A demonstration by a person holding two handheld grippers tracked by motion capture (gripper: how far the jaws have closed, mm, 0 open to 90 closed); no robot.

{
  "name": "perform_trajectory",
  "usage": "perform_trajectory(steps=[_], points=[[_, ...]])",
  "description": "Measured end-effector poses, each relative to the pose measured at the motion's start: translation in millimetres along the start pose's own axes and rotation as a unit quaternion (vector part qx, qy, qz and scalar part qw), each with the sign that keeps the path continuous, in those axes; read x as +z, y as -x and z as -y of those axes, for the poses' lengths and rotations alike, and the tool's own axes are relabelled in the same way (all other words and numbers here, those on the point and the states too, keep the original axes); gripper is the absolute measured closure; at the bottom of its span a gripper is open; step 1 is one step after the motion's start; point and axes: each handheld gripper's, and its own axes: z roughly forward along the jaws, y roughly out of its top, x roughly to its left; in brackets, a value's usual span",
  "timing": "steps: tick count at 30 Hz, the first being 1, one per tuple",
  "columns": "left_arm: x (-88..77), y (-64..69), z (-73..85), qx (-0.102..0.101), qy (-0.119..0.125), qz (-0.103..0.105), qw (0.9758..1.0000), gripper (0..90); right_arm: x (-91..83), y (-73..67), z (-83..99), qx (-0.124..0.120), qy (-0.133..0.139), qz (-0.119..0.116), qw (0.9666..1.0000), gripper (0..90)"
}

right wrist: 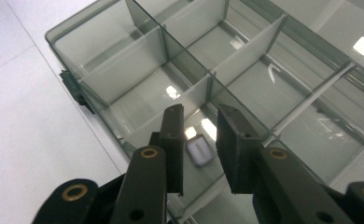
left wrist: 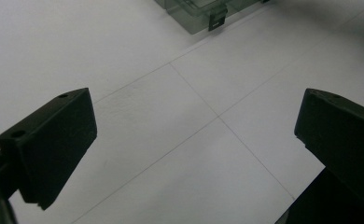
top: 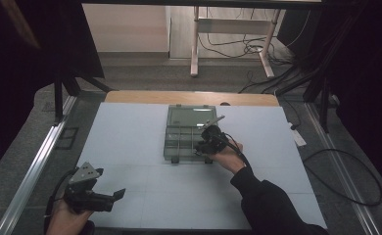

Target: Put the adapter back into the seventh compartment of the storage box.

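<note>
Small grey tile [right wrist: 200, 150] is lying flat on the floor of a near compartment of the clear organiser box [right wrist: 101, 70], just below and between the right gripper [right wrist: 200, 122] tips, whose jaws are standing narrowly apart, pressing on nothing. Left gripper [left wrist: 194, 140] is hovering over the white table [left wrist: 171, 154] well short of the box, its jaws gaping wide and empty.

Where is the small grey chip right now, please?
In the right gripper view, the chip lies in a near compartment of the open box, just beyond the right gripper.
</note>
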Motion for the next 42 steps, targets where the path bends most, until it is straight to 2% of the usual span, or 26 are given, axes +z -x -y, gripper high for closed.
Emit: perform_trajectory(steps=[9,17,21,26,36,42], points=[[-0.3,0.0,0.1,0.000,0.001,-0.001,1.0000,0.0,-7.5,-1.7,-0.7,0.000,0.012,0.003,0.9999,63.2],[-0.2,0.3,0.0,0.001,0.001,-0.001,1.0000,0.0,-21.1,-3.4,-0.1,-0.001,0.024,0.006,0.9997,51.9],[-0.2,0.3,0.0,0.001,0.001,-0.001,1.0000,0.0,-26.3,-3.8,0.9,0.002,0.023,0.002,0.9997,49.1],[-0.3,0.3,0.1,0.001,0.001,-0.001,1.0000,0.0,-33.4,-5.7,3.3,0.001,0.026,0.006,0.9996,43.6],[-0.6,0.2,0.2,0.001,0.002,0.000,1.0000,0.0,-45.1,-11.1,8.7,-0.002,0.030,0.011,0.9995,27.0],[-0.8,0.2,0.2,0.001,0.003,-0.001,1.0000,0.0,-52.7,-13.2,12.9,0.002,0.033,-0.002,0.9995,21.7]])
